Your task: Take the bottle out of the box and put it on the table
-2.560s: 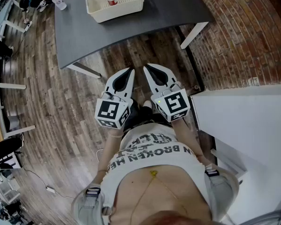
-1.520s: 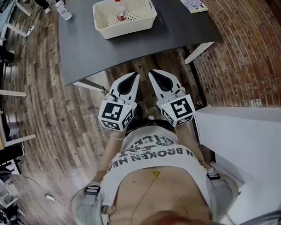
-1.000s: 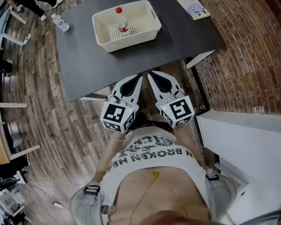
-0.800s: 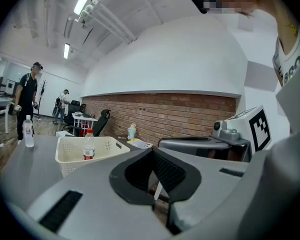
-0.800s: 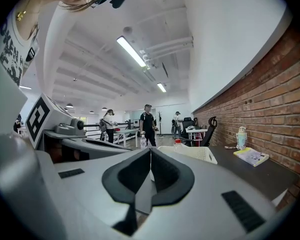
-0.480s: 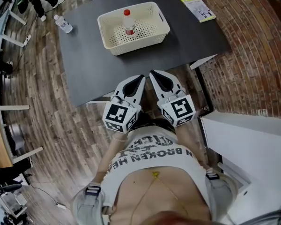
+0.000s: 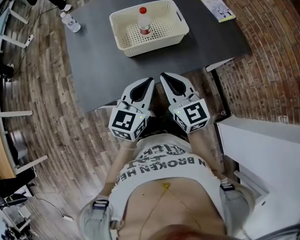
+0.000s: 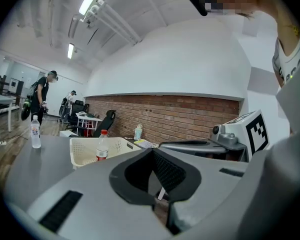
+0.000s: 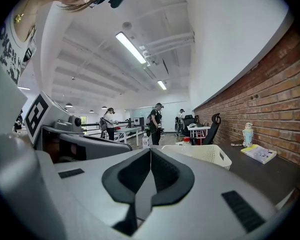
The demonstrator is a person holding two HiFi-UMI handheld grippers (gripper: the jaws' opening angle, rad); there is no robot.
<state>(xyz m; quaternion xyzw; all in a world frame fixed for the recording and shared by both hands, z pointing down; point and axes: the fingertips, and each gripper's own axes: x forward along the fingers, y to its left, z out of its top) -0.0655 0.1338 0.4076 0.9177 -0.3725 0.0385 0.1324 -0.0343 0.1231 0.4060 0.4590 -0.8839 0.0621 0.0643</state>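
A clear bottle (image 7: 143,20) with a red cap and red label stands upright inside a cream perforated basket (image 7: 151,43) on the dark grey table (image 7: 105,69). In the left gripper view the bottle (image 8: 103,147) shows in the basket (image 8: 85,151), ahead and to the left. In the right gripper view only its red cap (image 9: 186,140) shows, behind the basket's (image 9: 207,155) rim. My left gripper (image 7: 149,82) and right gripper (image 7: 164,78) are side by side at the table's near edge, pointing at the basket. Both are shut and empty, well short of it.
A second clear bottle (image 7: 71,22) stands by the table's far left corner. A yellow booklet (image 7: 217,6) lies at the table's far right. A white cabinet (image 7: 270,154) is close on my right. People (image 9: 155,121), desks and chairs are farther back in the room.
The table and basket have come nearer in the head view. Both grippers, still shut and side by side, went from over the floor to the table's near edge.
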